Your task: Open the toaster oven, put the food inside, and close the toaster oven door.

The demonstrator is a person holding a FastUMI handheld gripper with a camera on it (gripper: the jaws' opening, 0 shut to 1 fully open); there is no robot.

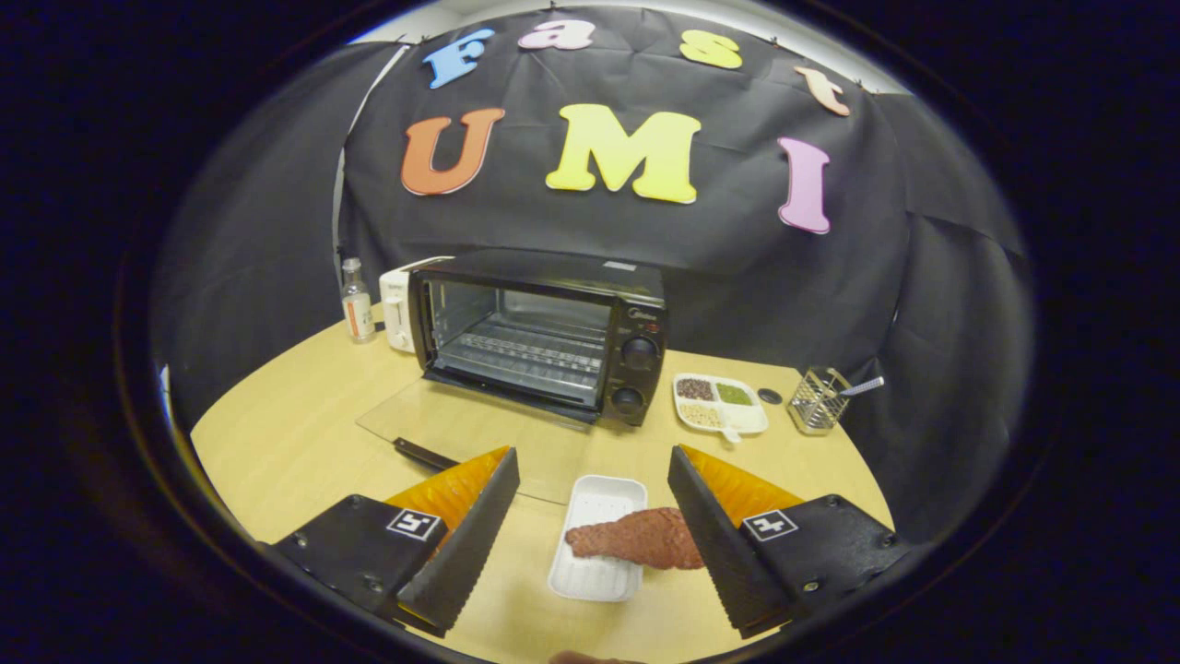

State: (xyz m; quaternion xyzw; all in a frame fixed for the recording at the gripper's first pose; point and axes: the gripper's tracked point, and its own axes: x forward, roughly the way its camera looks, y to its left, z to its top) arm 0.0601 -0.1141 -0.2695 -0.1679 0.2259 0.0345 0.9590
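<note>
A black toaster oven (pixel 544 332) stands at the back of the wooden table (pixel 277 443), its glass door (pixel 470 429) folded down flat with the dark handle nearest me; a wire rack shows inside. Between my fingers lies a white tray (pixel 595 544) with a reddish-brown slab of meat (pixel 636 538) resting across it, one end overhanging toward my right finger (pixel 710 535). My gripper (pixel 595 544) hovers open above the tray, with both fingers apart from the food and nothing held.
A clear bottle (pixel 358 304) and a white appliance (pixel 398 309) sit left of the oven. To its right are a white divided dish of grains (pixel 721 403), a small dark disc (pixel 770 397) and a wire utensil holder (pixel 819 401).
</note>
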